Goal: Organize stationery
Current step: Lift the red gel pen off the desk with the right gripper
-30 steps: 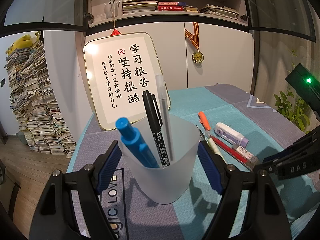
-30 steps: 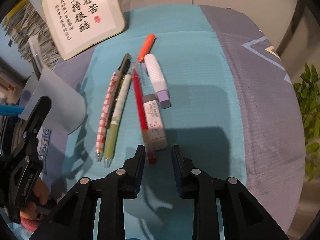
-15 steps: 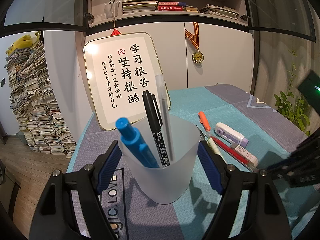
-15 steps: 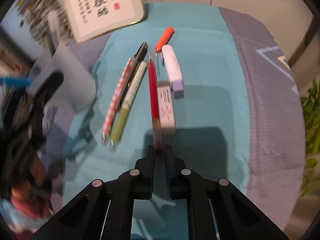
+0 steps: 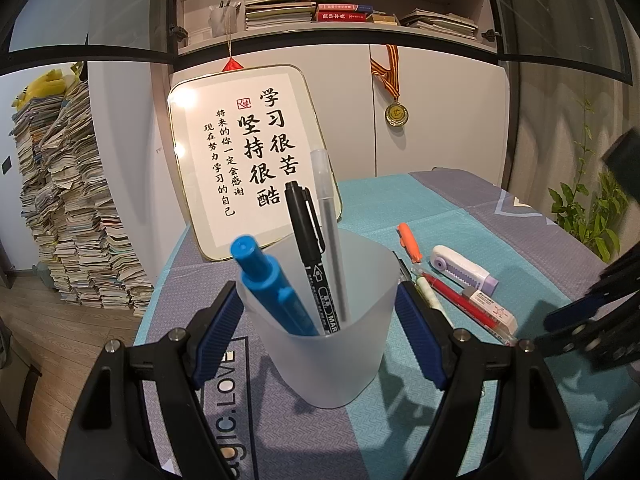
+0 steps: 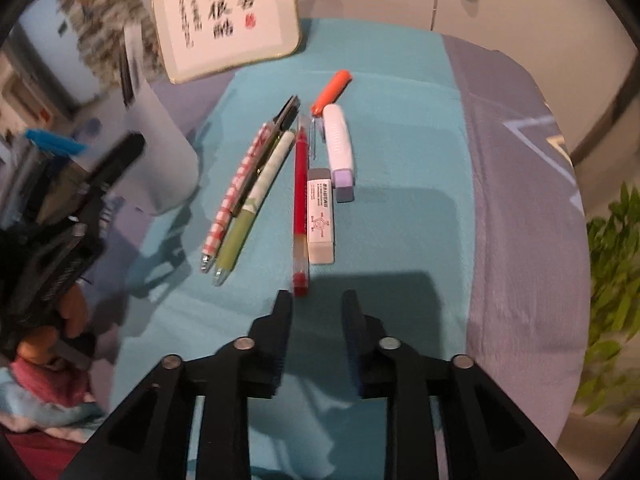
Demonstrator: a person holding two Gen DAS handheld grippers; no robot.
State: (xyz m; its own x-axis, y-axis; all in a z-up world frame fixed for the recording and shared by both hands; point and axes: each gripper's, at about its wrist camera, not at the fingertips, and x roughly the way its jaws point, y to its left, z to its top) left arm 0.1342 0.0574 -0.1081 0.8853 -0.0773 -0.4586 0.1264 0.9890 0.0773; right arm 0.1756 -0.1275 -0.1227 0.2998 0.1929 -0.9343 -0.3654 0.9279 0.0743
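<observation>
3 pens already stand in the frosted cup (image 5: 320, 336), which my left gripper (image 5: 320, 320) straddles, its jaws against both sides of the cup as far as I can tell. Further right, the loose stationery lies in a row on the teal cloth (image 6: 400, 128). My right gripper (image 6: 316, 304) hovers with jaws apart, empty, just short of the red pen (image 6: 301, 200). I judge I'm mid pick: next I must ease forward over its near end, avoiding the eraser (image 6: 320, 220) touching it.
</observation>
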